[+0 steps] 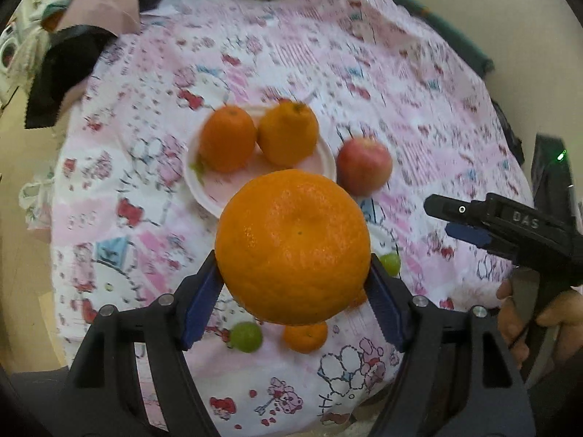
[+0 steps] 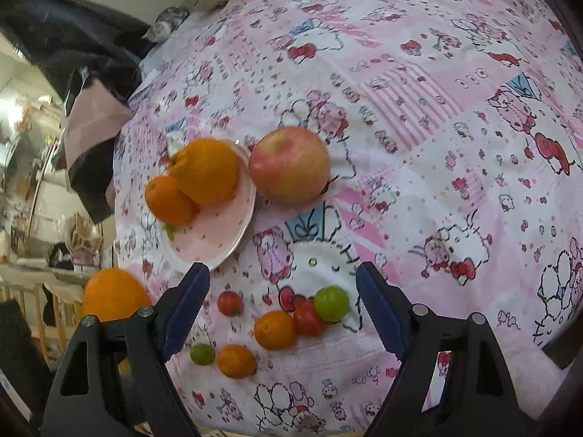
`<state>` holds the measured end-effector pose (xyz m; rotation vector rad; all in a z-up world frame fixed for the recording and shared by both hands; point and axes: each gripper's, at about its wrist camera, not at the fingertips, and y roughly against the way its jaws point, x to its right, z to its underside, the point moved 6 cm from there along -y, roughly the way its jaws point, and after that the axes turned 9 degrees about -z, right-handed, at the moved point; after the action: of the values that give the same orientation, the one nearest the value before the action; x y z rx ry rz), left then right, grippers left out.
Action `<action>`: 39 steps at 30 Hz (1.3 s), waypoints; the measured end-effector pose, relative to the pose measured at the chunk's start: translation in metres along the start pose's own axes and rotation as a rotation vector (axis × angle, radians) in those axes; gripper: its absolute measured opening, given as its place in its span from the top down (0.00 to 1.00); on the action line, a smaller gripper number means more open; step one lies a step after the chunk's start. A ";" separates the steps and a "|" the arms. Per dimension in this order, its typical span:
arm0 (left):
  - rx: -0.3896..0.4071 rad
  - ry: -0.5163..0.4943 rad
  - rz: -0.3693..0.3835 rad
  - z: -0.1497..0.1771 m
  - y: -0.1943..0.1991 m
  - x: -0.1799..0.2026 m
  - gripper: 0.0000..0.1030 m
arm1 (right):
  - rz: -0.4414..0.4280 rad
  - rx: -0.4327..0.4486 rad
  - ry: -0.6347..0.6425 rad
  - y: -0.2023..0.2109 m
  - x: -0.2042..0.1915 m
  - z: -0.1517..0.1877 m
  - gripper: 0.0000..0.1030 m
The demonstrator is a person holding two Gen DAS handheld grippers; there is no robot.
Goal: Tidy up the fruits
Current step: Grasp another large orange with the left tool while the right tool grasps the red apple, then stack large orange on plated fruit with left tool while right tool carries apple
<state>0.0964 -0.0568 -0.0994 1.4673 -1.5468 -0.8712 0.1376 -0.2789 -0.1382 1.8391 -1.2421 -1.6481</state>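
Big orange (image 1: 293, 245) is clamped in the left gripper (image 1: 295, 291), held up over the pink plate (image 1: 233, 189); right gripper (image 2: 282, 313) is spread wide, nothing gripped, angled down at the small fruits.

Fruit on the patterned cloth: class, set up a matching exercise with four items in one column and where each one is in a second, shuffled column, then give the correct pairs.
Column 1
1. large orange
2. apple
3. right claw
4. pink plate

Column 2
A. open, above the small fruits near the cloth's edge
B. bearing two oranges
C. clamped in the left claw
D. on the cloth, just beside the plate

Pairs: 1-C, 2-D, 3-A, 4-B
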 end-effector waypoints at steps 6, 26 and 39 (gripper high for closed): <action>0.012 0.106 0.000 -0.015 0.003 -0.031 0.30 | 0.006 -0.001 -0.042 -0.006 0.011 -0.029 0.17; -0.074 0.195 -0.019 -0.018 -0.030 -0.053 0.30 | 0.145 -0.135 0.047 -0.121 0.013 -0.078 0.14; -0.101 0.212 -0.023 -0.019 -0.042 -0.053 0.30 | 0.140 -0.144 0.083 -0.133 0.012 -0.080 0.13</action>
<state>0.1313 -0.0066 -0.1336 1.4567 -1.3138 -0.7687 0.2583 -0.2383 -0.2275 1.6779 -1.1576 -1.5285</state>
